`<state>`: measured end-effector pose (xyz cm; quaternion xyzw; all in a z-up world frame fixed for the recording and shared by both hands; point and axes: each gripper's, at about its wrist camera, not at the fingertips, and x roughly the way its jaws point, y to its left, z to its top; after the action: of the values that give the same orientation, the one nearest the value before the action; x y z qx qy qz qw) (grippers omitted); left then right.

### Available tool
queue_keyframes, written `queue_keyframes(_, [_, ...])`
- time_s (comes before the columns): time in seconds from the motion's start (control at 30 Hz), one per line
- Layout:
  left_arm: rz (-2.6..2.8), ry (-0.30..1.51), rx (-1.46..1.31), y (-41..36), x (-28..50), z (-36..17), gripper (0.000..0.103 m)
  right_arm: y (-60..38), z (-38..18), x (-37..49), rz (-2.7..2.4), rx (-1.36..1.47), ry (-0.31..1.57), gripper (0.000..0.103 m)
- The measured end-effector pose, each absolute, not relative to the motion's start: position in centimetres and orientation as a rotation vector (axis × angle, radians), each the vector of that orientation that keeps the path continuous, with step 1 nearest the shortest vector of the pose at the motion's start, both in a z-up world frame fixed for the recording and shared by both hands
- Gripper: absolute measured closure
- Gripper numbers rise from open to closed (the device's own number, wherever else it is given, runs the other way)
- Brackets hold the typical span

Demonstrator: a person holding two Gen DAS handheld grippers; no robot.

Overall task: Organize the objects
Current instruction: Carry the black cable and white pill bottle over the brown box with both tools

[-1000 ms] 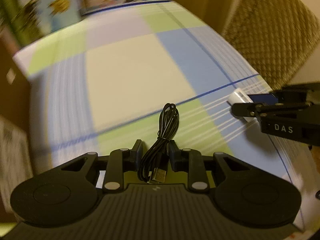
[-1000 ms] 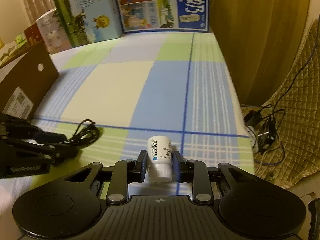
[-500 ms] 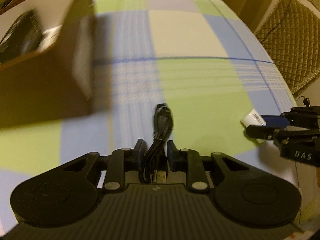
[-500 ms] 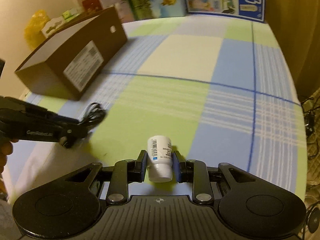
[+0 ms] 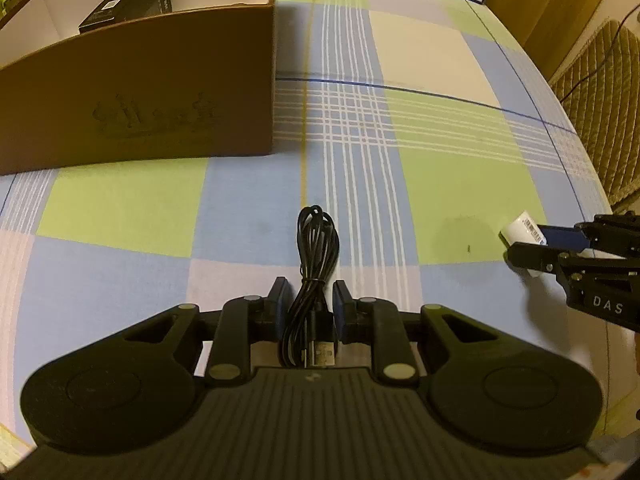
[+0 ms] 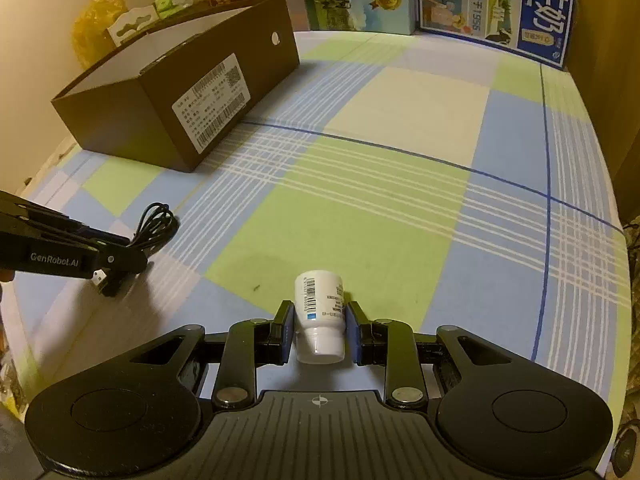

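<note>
Above the checked tablecloth (image 6: pixel 360 216), my left gripper (image 5: pixel 308 308) pinches a coiled black cable (image 5: pixel 314 264) at its tie, loop end hanging forward, while my right gripper (image 6: pixel 319 322) clamps a small white bottle (image 6: pixel 320 312) by its neck; the open brown box (image 6: pixel 176 92) sits well ahead to the left. The cable could slide out, since only a thin bundle sits between the pads and its plug end dangles behind them. The bottle's smooth round sides could twist or slip in my grip if I tilt it over the box wall.
</note>
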<state>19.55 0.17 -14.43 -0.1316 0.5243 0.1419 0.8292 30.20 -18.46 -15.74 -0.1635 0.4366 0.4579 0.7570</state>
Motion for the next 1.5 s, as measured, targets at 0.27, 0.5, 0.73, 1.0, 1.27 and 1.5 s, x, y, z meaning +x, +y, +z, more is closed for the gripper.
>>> queue_keyframes(0.27, [0.283, 1.099, -0.256, -0.1, 19.1, -14.5, 0.086, -17.8, -15.5, 29.1, 0.976, -0.371, 0.969, 0.079])
queue_keyframes(0.5, [0.272, 1.087, -0.289, 0.8, 17.6, -14.1, 0.087, -17.3, -14.7, 27.9, 0.990, -0.349, 0.973, 0.079])
queue_keyframes(0.73, [0.293, 1.052, -0.325, 2.6, 15.5, -12.8, 0.089, -15.7, -13.3, 26.7, 1.022, -0.338, 0.950, 0.079])
queue_keyframes(1.0, [0.312, 1.029, -0.349, 4.9, 13.3, -12.5, 0.103, -13.5, -12.4, 25.5, 1.058, -0.350, 0.926, 0.079])
queue_keyframes(1.27, [0.280, 1.018, -0.359, 4.9, 13.0, -12.8, 0.071, -13.1, -12.4, 25.3, 1.049, -0.357, 0.932, 0.079])
queue_keyframes(1.5, [0.265, 1.025, -0.341, 4.2, 14.8, -13.8, 0.069, -13.8, -12.5, 25.5, 1.022, -0.352, 0.942, 0.079])
